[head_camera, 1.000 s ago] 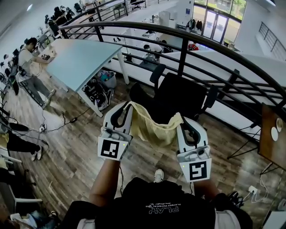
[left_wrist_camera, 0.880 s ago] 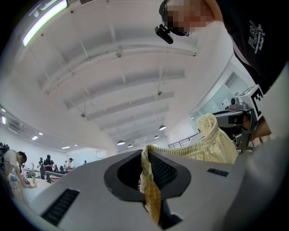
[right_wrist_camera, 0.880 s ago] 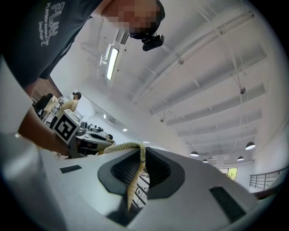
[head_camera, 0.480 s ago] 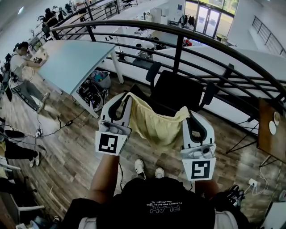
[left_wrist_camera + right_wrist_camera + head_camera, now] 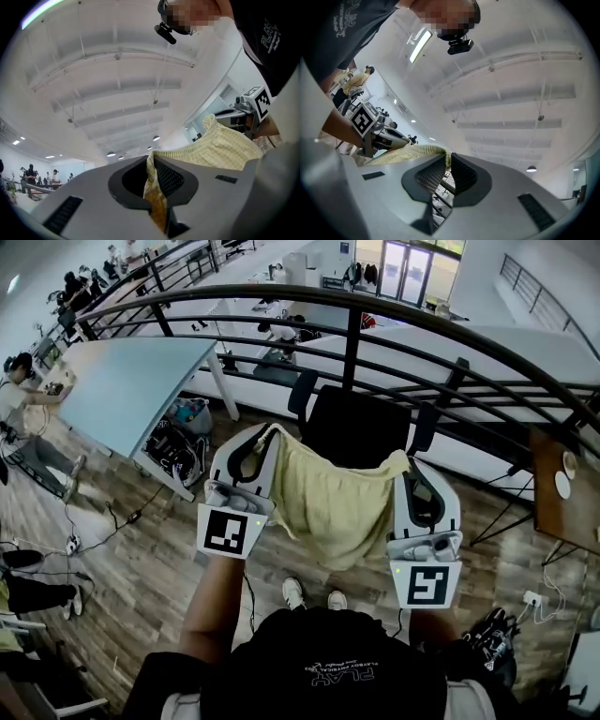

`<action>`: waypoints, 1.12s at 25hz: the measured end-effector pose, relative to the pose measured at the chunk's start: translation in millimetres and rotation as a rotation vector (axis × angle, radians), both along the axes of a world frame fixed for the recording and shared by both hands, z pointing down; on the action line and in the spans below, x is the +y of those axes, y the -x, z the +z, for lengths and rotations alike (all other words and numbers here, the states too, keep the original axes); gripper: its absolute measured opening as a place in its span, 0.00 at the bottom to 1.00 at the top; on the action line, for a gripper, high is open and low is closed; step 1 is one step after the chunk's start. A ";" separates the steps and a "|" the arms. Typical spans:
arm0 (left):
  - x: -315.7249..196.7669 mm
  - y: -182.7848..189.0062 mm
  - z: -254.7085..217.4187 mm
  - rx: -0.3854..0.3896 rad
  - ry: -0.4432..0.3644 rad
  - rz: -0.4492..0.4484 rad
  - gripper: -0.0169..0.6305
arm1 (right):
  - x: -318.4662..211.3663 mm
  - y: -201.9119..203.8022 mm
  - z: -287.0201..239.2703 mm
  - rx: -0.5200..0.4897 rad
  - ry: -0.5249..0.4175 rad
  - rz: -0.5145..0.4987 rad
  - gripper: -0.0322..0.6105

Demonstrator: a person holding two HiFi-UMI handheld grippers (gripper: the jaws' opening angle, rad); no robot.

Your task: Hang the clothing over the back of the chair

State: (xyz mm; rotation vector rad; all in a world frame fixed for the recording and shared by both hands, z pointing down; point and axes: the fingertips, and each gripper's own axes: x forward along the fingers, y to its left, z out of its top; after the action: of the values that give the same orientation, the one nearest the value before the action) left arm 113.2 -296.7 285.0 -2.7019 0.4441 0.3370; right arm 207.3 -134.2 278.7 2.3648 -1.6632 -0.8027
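Note:
A pale yellow knit garment (image 5: 337, 507) hangs spread between my two grippers, in front of the black office chair (image 5: 361, 426). My left gripper (image 5: 265, 434) is shut on the garment's left top corner; in the left gripper view the yellow cloth (image 5: 154, 187) is pinched between the jaws. At the other top corner my right gripper (image 5: 407, 465) is shut on the cloth, and the right gripper view shows the ribbed edge (image 5: 426, 151) caught at the jaw tips. Both grippers point upward. The garment covers the chair's seat from the head view.
A curved black railing (image 5: 375, 329) runs right behind the chair. A pale blue table (image 5: 122, 381) stands at the left with bags (image 5: 173, 442) under it. A brown table (image 5: 562, 493) is at the right edge. Cables lie on the wooden floor (image 5: 122, 559). People work at the far left.
Both grippers have risen and moved toward the chair with the garment, which now hangs wider and higher in front of the chair back.

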 end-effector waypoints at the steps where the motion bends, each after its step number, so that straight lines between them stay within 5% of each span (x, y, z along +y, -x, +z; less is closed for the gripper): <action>1: -2.7 -3.4 -0.1 -0.005 -0.001 0.013 0.08 | -2.6 -2.4 -1.1 -0.002 0.000 0.010 0.11; 8: -15.3 -24.3 -7.0 -0.051 -0.087 0.098 0.08 | -9.4 -14.6 -7.7 0.016 -0.008 0.108 0.11; 14: -25.4 -35.2 -14.0 -0.127 -0.244 0.159 0.08 | -16.9 -13.5 -12.5 0.018 -0.032 0.189 0.11; 28: -40.6 -59.9 -29.1 -0.125 -0.262 0.276 0.08 | -27.6 -25.0 -40.1 0.178 0.000 0.271 0.11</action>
State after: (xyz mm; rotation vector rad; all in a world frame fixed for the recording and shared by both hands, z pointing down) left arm 173.0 -337.3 255.9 -2.5061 -0.0114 0.2762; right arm 232.4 -161.8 238.6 2.3698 -1.2423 -0.9272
